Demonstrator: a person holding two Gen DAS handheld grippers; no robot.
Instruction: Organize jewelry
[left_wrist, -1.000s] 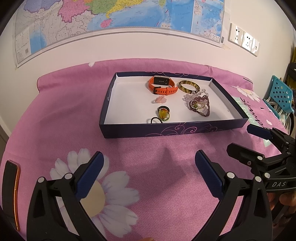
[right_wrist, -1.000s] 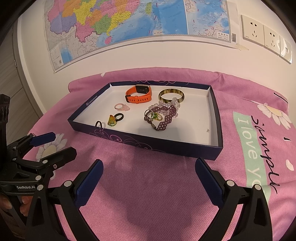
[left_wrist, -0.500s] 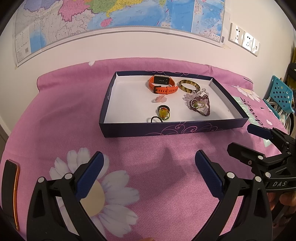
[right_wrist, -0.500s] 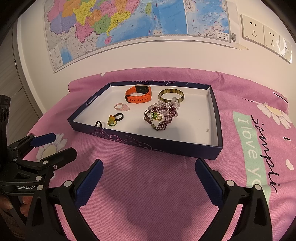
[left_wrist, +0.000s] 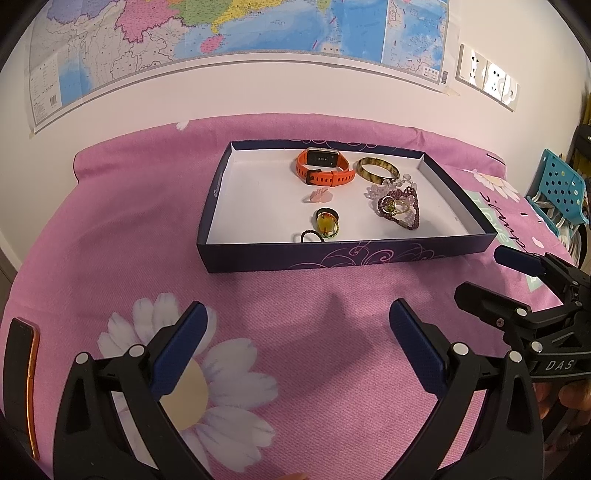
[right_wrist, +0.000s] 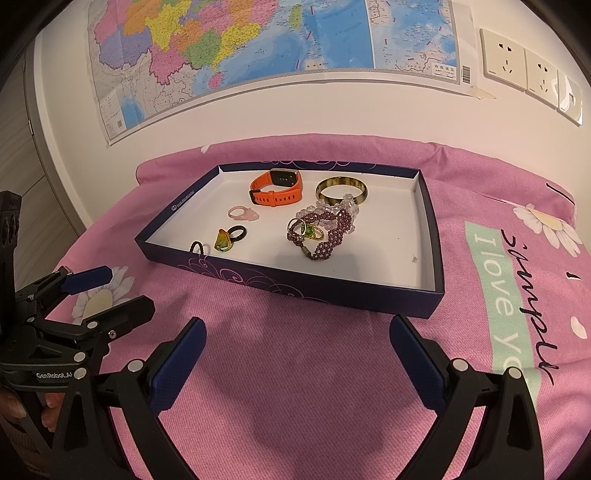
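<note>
Left wrist: tray (left_wrist: 347, 254) seemingly unmoved, grippers unchanged.

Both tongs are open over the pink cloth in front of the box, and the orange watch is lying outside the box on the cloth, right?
Not quite. The orange watch lies inside the box, near its far wall beside the brown bangle, not out on the cloth. The left wrist view shows this clearly. The rest holds: the left tongs and right tongs are both open over the pink cloth.

A white wall (right_wrist: 332, 110) carries a colourful map (right_wrist: 258, 40) and sockets (right_wrist: 524, 70) — below it, a pink floral cloth (left_wrist: 129, 221); a teal perforated chair (left_wrist: 561, 184) stands at the right.
</note>
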